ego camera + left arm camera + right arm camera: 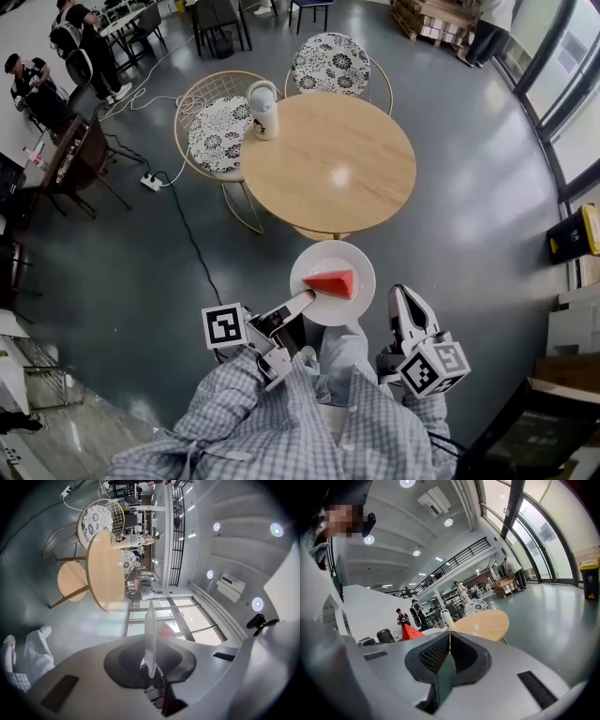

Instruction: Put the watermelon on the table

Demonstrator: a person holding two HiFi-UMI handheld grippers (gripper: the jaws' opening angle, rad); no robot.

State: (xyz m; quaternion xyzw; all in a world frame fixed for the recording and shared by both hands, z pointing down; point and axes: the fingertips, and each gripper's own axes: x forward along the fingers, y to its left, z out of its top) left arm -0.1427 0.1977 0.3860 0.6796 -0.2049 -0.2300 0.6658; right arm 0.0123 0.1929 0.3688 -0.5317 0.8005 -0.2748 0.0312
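Observation:
A red watermelon wedge (331,283) lies on a white plate (319,260) that hangs in the air just in front of the round wooden table (328,159). My left gripper (305,300) is shut on the plate's near left rim. In the left gripper view the plate (149,634) shows edge-on between the pads, with a reddish blur of watermelon (165,629) behind it. My right gripper (403,298) is shut and holds nothing, to the right of the plate. From the right gripper view its jaws (449,645) meet, and the wedge (410,632) shows to the left.
A white jug (262,109) stands at the table's far left edge. Two wire chairs with patterned cushions (219,131) (330,64) stand behind the table. A cable and power strip (151,181) lie on the floor at left. People sit at far left.

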